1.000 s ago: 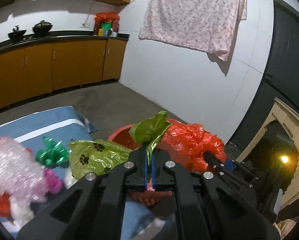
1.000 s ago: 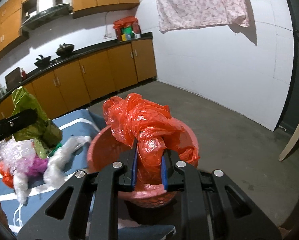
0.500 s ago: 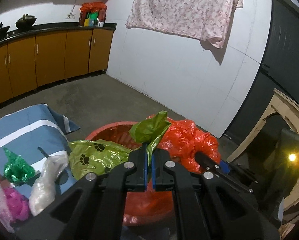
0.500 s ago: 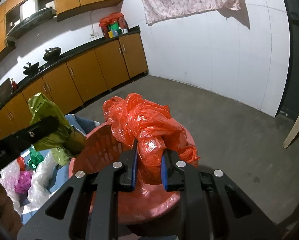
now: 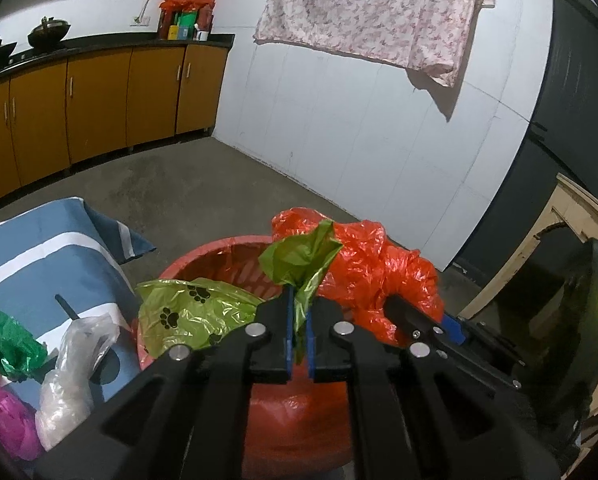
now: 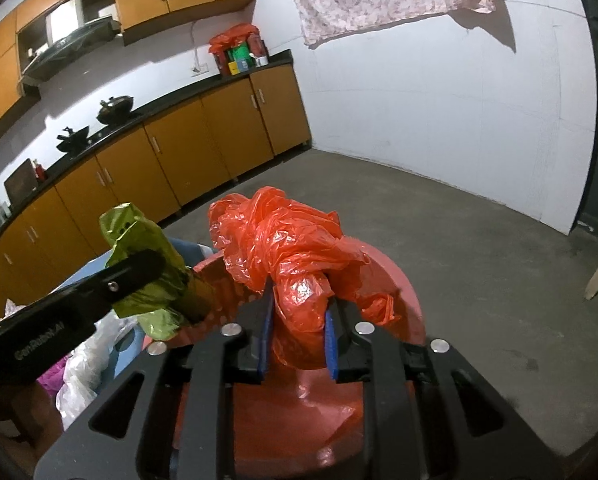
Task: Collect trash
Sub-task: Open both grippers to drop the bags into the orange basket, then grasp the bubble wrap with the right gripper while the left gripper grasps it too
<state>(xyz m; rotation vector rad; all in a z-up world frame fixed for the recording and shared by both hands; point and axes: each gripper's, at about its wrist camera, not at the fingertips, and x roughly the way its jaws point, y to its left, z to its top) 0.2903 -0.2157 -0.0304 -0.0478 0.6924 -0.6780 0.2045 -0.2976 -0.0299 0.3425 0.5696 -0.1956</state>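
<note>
My left gripper is shut on a green paw-print plastic bag and holds it over the near rim of a red basket. My right gripper is shut on a crumpled orange plastic bag and holds it above the same red basket. In the left wrist view the orange bag and the right gripper's fingers are just to the right. In the right wrist view the green bag and the left gripper's finger are to the left.
A blue and white cloth lies left of the basket with a dark green bag, a clear bag and a pink bag on it. Orange cabinets line the far wall. A wooden frame stands at right.
Both grippers have moved over the red basket with their bags, the basket now lying closer beneath them. The trash on the cloth has slid to the left of the views.
</note>
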